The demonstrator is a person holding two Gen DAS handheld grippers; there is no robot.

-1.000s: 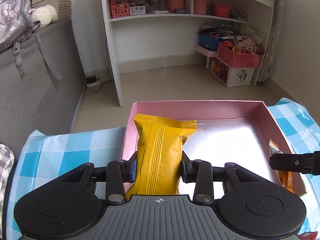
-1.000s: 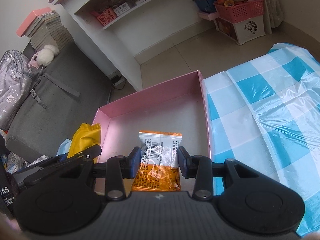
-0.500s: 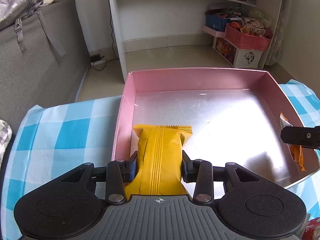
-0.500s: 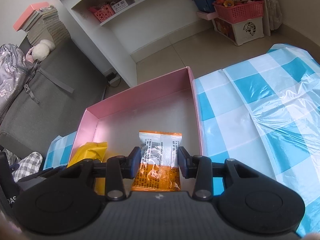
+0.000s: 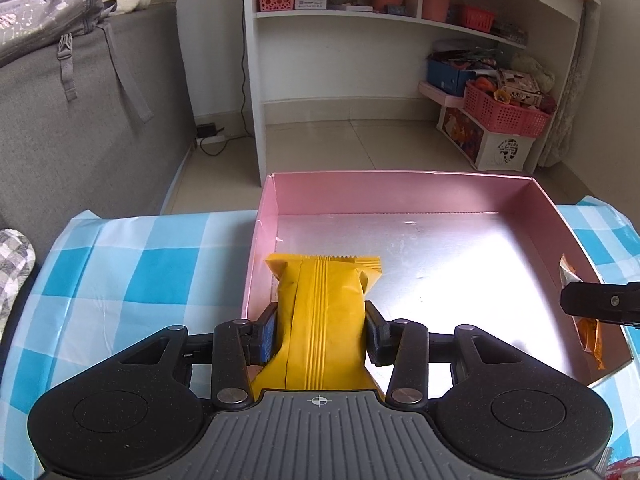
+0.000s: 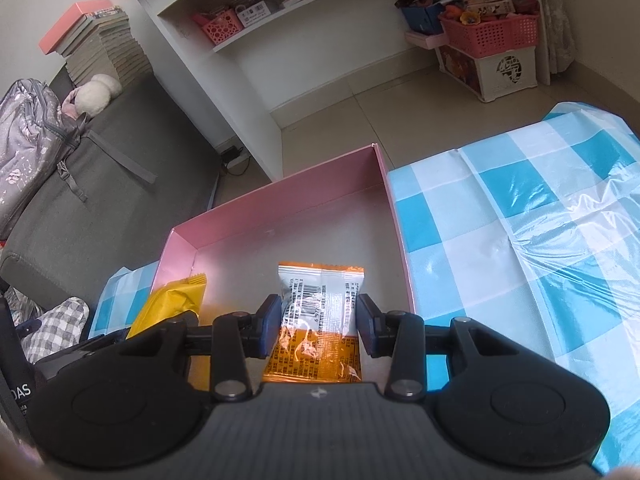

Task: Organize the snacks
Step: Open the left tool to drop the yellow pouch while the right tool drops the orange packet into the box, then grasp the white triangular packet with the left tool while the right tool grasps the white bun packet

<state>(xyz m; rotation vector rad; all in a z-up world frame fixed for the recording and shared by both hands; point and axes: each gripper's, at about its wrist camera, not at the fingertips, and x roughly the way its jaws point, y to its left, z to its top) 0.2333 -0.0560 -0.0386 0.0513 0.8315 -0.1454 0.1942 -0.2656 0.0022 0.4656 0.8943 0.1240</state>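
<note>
Both sets of jaws have just been easing apart, each with a snack packet between its pads. On the left gripper (image 5: 320,332) the pads sit against the flanks of the yellow packet (image 5: 322,320), whose body bulges between them; its crimped top leans forward over the near left corner of the pink box (image 5: 400,192). On the right gripper (image 6: 318,326) the pads stand at the edges of the orange-and-silver packet (image 6: 318,320); a sliver of gap seems to show on each side, so I cannot tell whether they press on it. That packet hangs over the box's floor near the right wall, barcode side up.

From the right wrist view the yellow packet shows at the box's left wall, and from the left wrist view the orange packet shows edge-on by the right wall.

Under the box lies a blue-and-white checked tablecloth (image 6: 520,240). Beyond it are a tiled floor, a white shelf unit (image 5: 256,80), a grey sofa (image 5: 80,120) and a pink basket (image 5: 504,112).
</note>
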